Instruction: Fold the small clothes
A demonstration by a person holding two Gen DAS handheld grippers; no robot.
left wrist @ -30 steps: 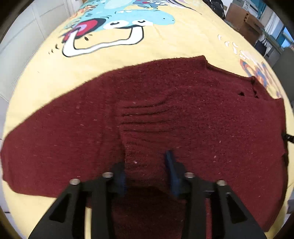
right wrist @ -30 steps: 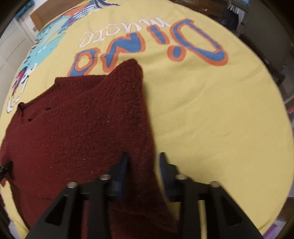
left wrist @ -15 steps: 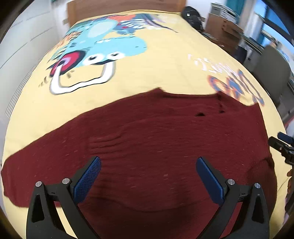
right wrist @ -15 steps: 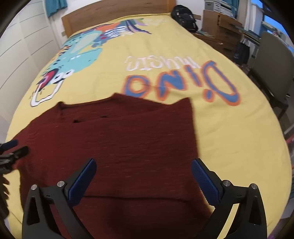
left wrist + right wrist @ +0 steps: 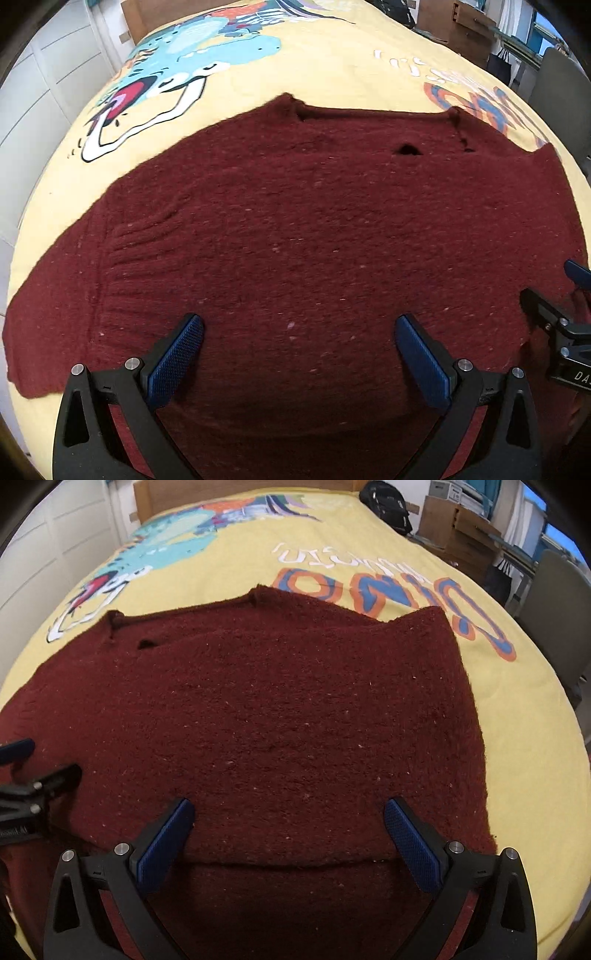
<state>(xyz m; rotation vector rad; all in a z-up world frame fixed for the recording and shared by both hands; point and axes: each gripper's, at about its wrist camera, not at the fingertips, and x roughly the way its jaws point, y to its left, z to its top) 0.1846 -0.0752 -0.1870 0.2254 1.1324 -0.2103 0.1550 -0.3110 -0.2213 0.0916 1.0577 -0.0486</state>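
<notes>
Fingers, left: your left gripper (image 5: 299,345) has its fingers (image 5: 175,360) spread wide, blue cross-hatched pads facing each other with nothing between them; they hang over the near part of the sweater, and you cannot tell whether they touch the knit.
Fingers, right: your right gripper (image 5: 290,825) is likewise spread wide and empty, its fingers (image 5: 415,849) above a folded edge of the cloth.
Sweater: a dark maroon sweater (image 5: 314,240) lies flat on the bed, neckline toward the far end; the knit is fuzzy and flecked with pale lint.
Shape: one sleeve (image 5: 51,310) stretches out flat to your left; a ribbed band shows as parallel ridges near it.
Holes: a small dark gap (image 5: 406,149) sits just below the neckline.
Left view only: the outstretched sleeve, and your right gripper's black frame at the right edge.
Right view only: a folded-over layer whose straight edge (image 5: 280,864) crosses between the fingers, a pointed corner (image 5: 428,618) raised at the far right, and your left gripper at the left edge.
Bedspread: a smooth yellow bedspread (image 5: 498,709) with a teal cartoon dinosaur (image 5: 192,62) and orange-and-blue lettering (image 5: 388,590) under the sweater.
Around: wooden headboard (image 5: 240,491), black backpack (image 5: 386,502), grey chair (image 5: 554,590).
</notes>
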